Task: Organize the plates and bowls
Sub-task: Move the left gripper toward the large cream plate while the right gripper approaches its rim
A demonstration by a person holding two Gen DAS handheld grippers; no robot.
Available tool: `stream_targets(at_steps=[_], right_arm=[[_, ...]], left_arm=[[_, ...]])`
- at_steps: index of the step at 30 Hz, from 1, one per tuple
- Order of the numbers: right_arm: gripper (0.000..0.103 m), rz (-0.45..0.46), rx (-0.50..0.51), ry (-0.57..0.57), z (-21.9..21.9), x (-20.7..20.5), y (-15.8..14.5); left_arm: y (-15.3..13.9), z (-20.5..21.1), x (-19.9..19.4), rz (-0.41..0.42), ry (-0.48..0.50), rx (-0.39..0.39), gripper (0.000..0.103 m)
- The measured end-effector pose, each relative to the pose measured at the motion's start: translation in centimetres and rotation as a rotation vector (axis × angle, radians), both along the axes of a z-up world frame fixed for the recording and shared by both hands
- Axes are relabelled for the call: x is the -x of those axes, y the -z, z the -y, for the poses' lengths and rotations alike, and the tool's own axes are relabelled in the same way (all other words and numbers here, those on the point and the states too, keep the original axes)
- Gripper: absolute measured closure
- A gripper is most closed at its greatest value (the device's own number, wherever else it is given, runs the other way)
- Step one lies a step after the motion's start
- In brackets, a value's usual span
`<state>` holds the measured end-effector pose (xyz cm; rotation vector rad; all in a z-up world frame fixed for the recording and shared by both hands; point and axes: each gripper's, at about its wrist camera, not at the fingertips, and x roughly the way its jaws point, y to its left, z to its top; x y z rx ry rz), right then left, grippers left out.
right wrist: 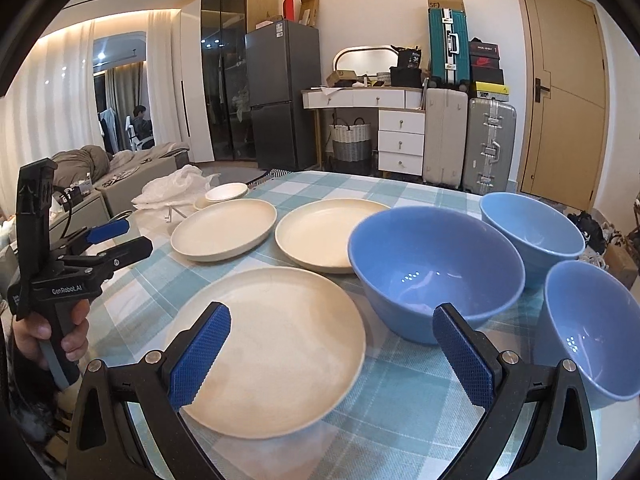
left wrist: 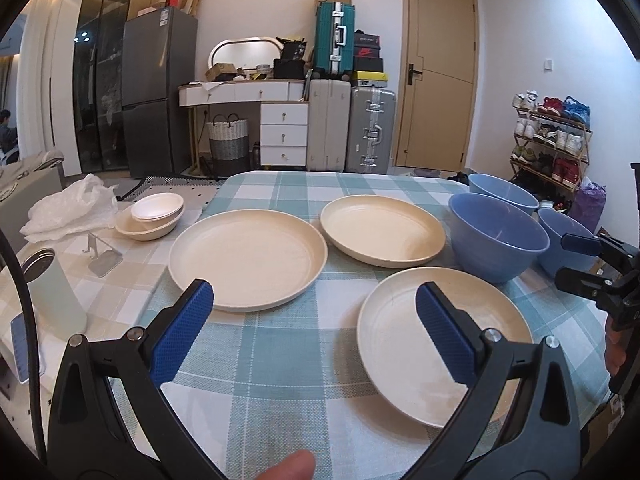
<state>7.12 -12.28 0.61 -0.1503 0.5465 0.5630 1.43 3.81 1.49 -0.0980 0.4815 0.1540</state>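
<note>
Hovering wide open, the left gripper (left wrist: 312,320) and right gripper (right wrist: 332,344) hold nothing; a plate (right wrist: 276,344) lies just ahead of both.

Three cream plates (right wrist: 266,344) (right wrist: 224,230) (right wrist: 324,236) lie flat and apart on the checked table (right wrist: 400,420): one nearest, two beyond at 11 and 12 o'clock. Three blue bowls (right wrist: 436,272) (right wrist: 532,232) (right wrist: 592,328) stand upright, clustered at 2 o'clock, nearly touching.

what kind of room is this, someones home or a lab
Most likely a lived-in home, a combined living and dining room: a table with a checked cloth, a grey fridge, stacked suitcases and a full shoe rack by the door.
</note>
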Motion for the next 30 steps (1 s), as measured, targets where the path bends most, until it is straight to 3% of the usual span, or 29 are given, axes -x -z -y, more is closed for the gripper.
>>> stream_targets(at_steps=[8, 19, 30], right_arm=[[0.000, -0.039, 0.014, -0.058, -3.0, -1.9, -1.1], [0.000, -0.042, 0.081, -0.042, -7.5, -5.8, -2.2], [0.000, -0.050, 0.097, -0.044, -10.1, -8.3, -3.2]], left_arm=[[-0.6, -2.4, -1.0, -0.054, -0.065, 0.009, 0.002], [-0.9, -6.7, -3.5, -0.074, -0.165, 0.036, 0.002], [-0.7, -9.1, -5.3, -0.099, -0.194, 0.058, 0.002]])
